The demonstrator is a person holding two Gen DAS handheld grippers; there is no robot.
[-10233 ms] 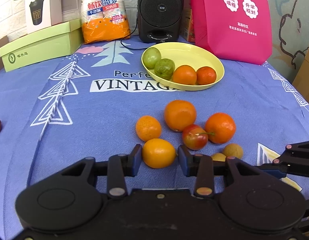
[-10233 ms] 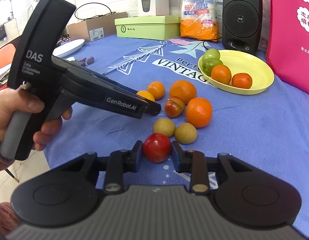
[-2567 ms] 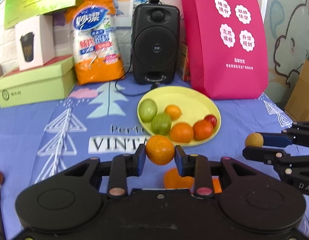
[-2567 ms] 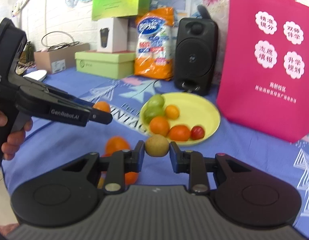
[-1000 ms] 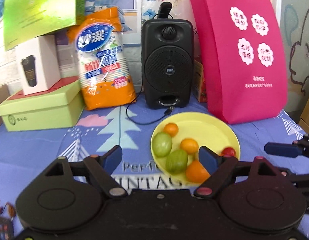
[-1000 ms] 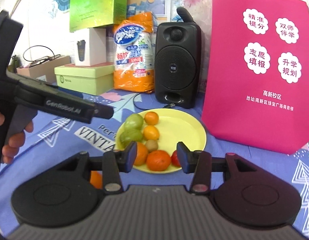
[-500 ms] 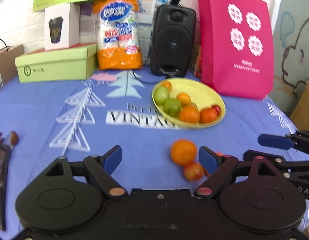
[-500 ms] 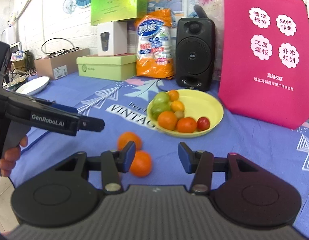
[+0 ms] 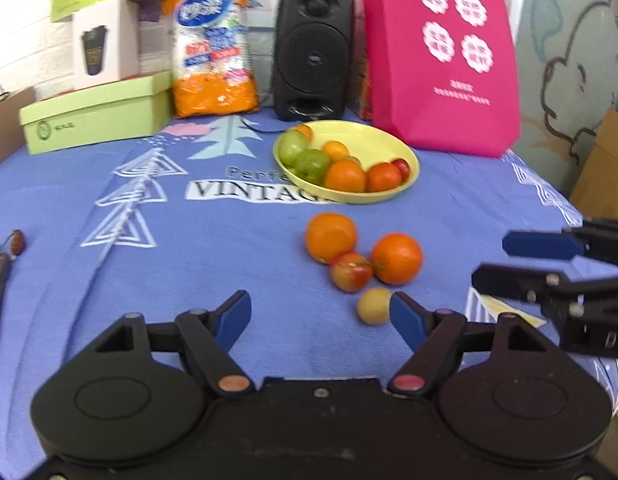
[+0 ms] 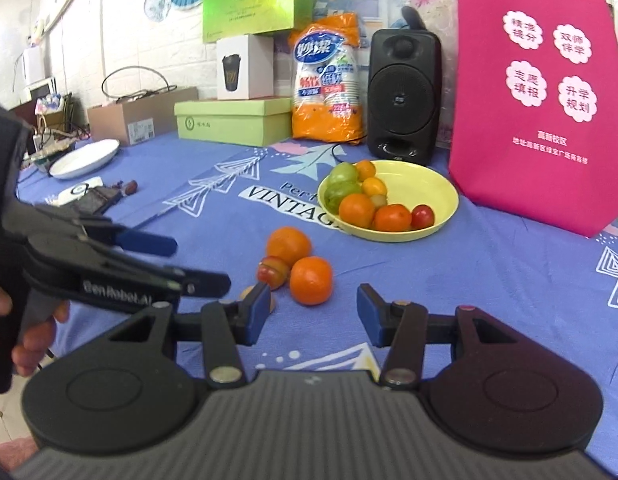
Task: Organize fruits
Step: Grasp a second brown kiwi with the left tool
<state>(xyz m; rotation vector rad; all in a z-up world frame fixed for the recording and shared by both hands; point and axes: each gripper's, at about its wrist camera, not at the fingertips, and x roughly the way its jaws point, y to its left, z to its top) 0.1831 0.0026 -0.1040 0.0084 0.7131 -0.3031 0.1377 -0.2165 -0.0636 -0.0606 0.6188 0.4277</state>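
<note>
Both tools, left tool and right tool, gape wide, holding nothing above loose fruit.

Right gripper spread wide, empty, above tablecloth; two oranges and apple just beyond; yellow plate farther back.

In the right wrist view the small tan fruit is hiding mostly behind the near blue finger. The box at far right is running off the frame.
</note>
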